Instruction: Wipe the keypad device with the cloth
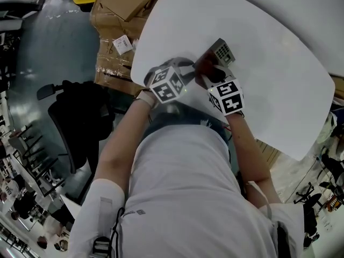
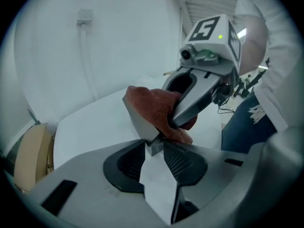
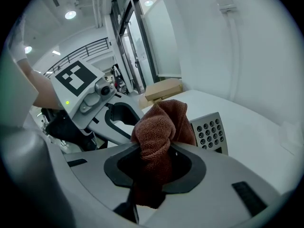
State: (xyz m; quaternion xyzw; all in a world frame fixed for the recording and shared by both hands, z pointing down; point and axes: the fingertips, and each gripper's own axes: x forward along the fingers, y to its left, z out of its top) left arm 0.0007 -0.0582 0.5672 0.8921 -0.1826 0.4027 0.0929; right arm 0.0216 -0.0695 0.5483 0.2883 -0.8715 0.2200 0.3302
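Note:
The grey keypad device (image 1: pixel 221 51) lies tilted on the white table (image 1: pixel 269 63). Its button face (image 3: pixel 211 132) shows in the right gripper view. A red-brown cloth (image 3: pixel 159 132) is bunched between the jaws of my right gripper (image 3: pixel 159 150), which is shut on it and holds it against the device. My left gripper (image 2: pixel 153 148) has its jaws apart, and the device's lower corner (image 2: pixel 142 125) sits at its fingertips. The cloth (image 2: pixel 161 106) covers the device's top there. In the head view both grippers, the left (image 1: pixel 191 75) and the right (image 1: pixel 210 78), meet at the device.
Taped cardboard boxes (image 1: pixel 115 31) stand beyond the table's left edge, and a black office chair (image 1: pixel 75 117) is beside me. A white wall with a socket and cable (image 2: pixel 85 15) lies behind the table.

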